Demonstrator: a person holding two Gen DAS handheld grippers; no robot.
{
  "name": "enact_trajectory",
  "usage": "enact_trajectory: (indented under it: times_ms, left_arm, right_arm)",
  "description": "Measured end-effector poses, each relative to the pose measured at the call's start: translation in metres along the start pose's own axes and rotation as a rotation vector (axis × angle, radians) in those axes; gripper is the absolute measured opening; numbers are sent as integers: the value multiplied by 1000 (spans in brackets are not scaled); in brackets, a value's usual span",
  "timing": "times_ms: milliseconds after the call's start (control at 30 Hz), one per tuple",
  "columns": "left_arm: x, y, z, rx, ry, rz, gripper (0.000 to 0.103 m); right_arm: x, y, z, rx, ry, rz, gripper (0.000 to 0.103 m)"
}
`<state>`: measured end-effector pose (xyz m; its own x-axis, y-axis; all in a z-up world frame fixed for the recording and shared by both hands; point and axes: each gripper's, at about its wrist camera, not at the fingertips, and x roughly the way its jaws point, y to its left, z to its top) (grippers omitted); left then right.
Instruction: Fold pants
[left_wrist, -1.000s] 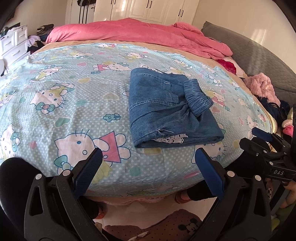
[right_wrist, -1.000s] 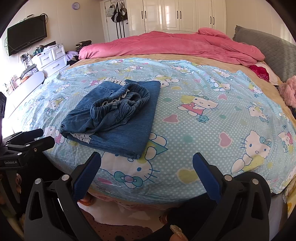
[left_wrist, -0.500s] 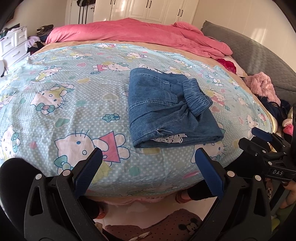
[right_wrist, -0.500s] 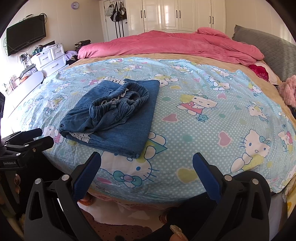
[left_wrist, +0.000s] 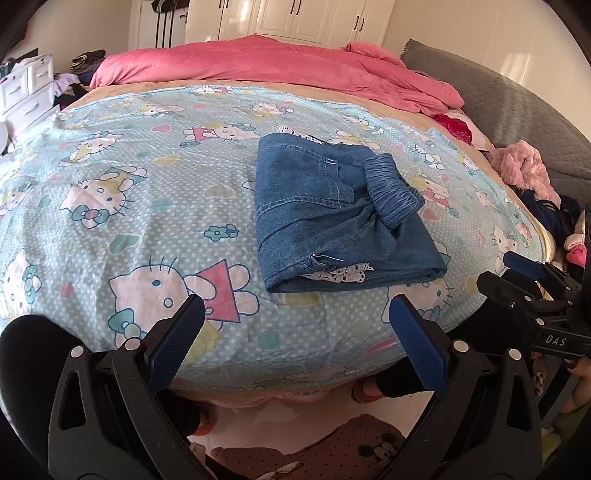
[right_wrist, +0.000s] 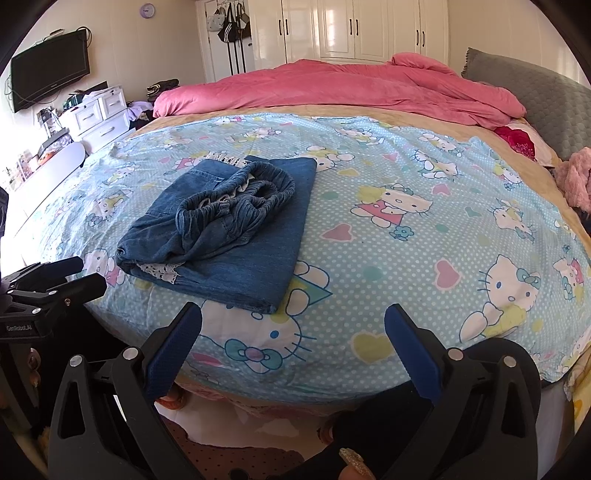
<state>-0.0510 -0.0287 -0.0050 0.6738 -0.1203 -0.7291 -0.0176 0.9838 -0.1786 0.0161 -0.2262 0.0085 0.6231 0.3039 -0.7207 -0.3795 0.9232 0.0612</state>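
Blue denim pants (left_wrist: 332, 218) lie folded into a compact rectangle on the bed, elastic waistband bunched on top and a bit of white lace lining showing at the near edge. In the right wrist view the same pants (right_wrist: 229, 229) sit left of centre. My left gripper (left_wrist: 295, 325) is open, held back at the bed's near edge, nothing between its blue pads. My right gripper (right_wrist: 293, 328) is open too, also off the bed's edge and empty. Each gripper shows at the side of the other's view, the right gripper (left_wrist: 532, 295) and the left gripper (right_wrist: 48, 288).
The bed carries a light-blue cartoon-cat sheet (left_wrist: 129, 206) and a pink duvet (left_wrist: 277, 70) heaped at the far end. A grey headboard cushion (left_wrist: 524, 110) and pink fluffy clothes (left_wrist: 524, 170) lie at right. White drawers (right_wrist: 96, 114) and a wall television (right_wrist: 48, 85) stand left.
Both grippers have drifted slightly; the pants appear a touch lower and farther in view. The pants themselves have not moved, and both grippers stay open.
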Motion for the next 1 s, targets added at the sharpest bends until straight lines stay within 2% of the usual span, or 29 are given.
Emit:
enact_trajectory:
  times_ms: [1000]
  left_arm:
    - [5,2,0,20,30,21,94]
  right_arm:
    - [4,1,0,10,17,-34,99]
